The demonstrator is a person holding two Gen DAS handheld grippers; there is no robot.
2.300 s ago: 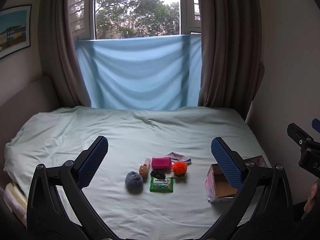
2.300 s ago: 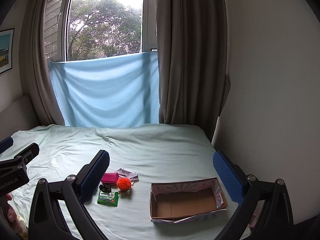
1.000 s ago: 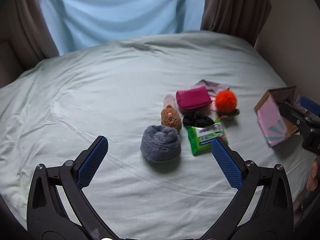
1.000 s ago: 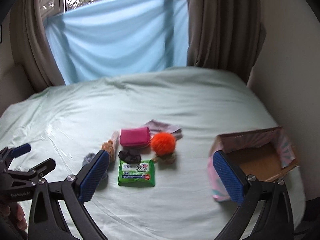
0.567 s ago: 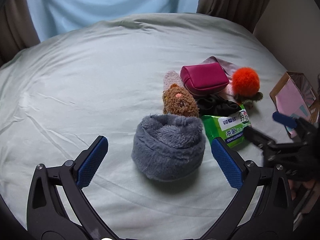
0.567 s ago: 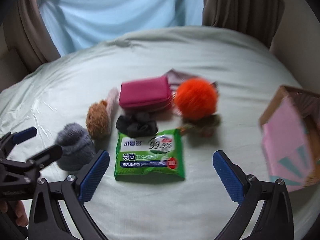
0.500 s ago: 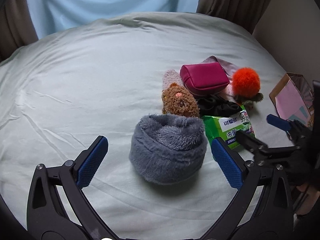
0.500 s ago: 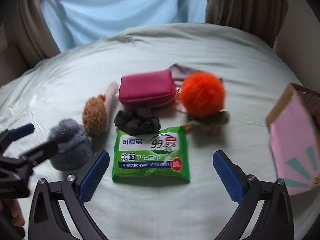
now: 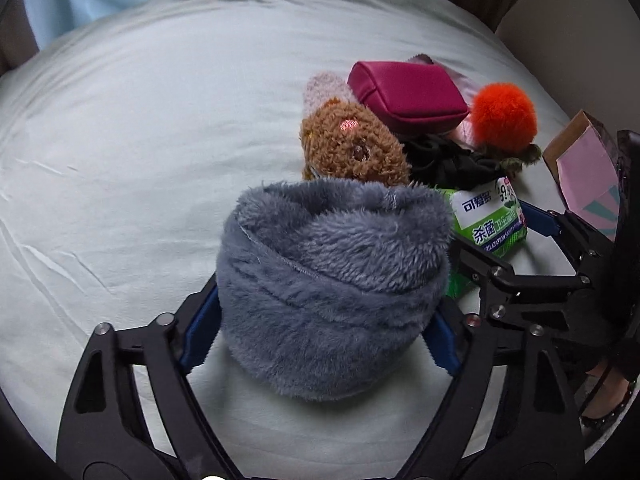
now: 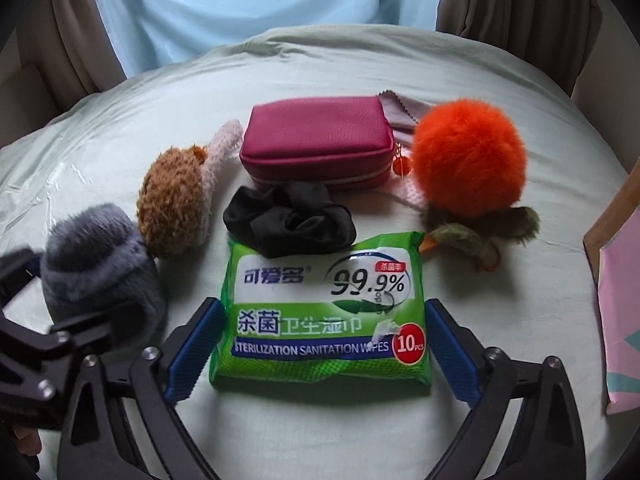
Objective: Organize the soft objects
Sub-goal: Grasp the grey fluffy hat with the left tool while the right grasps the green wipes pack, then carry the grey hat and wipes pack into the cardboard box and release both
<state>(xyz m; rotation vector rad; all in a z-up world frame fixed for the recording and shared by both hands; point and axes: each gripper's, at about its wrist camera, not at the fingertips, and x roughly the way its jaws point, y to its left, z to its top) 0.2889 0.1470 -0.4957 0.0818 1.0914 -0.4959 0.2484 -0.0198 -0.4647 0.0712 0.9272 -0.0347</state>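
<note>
Two grippers sit low on the pale green bedsheet (image 9: 120, 128). Left gripper (image 9: 320, 340) pinches the fluffy grey-blue hat (image 9: 332, 280); right gripper (image 10: 320, 344) brackets the green wipes packet (image 10: 324, 312), contact unclear.

Between my left jaws, the grey fluffy hat (image 9: 332, 280) hides my pads; the pink box (image 10: 624, 312) is cut off beyond my right jaw.

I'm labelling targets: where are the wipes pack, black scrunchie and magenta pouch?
wipes pack (image 10: 320, 316), right wrist view, label centre.
black scrunchie (image 10: 290, 219), right wrist view, middle folds.
magenta pouch (image 10: 318, 130), right wrist view, top face.
</note>
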